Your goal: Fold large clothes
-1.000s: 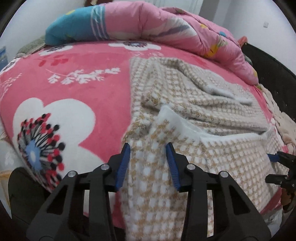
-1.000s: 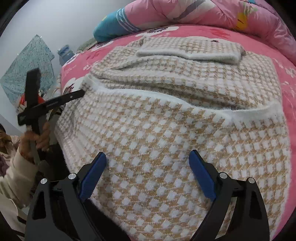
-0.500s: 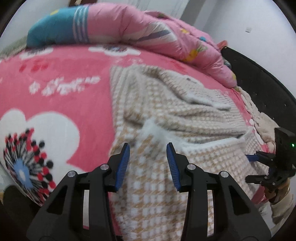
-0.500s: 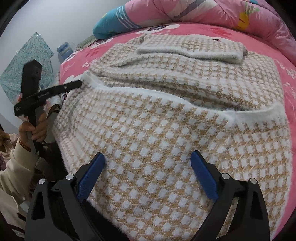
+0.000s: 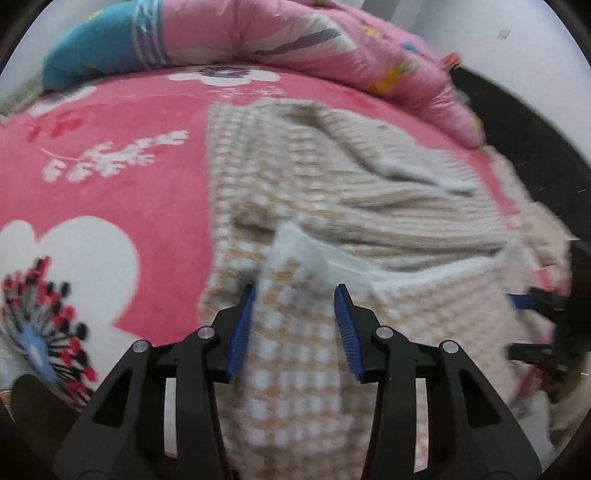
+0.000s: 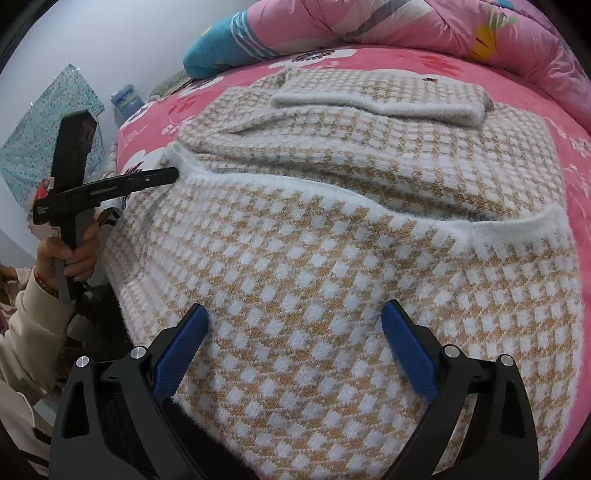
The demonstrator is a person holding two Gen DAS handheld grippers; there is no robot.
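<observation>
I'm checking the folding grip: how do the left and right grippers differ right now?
The left gripper has its jaws narrow, just opening around a raised fold of the checked sweater; the right gripper stands wide, with flat sweater between its jaws, pads clear. Both have blue pads and point down at the sweater.

I see the sweater [image 6: 332, 240] on the bed [image 6: 569, 147], with the quilt [image 6: 406, 26] behind the sweater.

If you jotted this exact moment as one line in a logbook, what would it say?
stage: checked sweater partly folded on pink bed | left tool: jaws just opening, white hem corner between | right tool: open over sweater
</observation>
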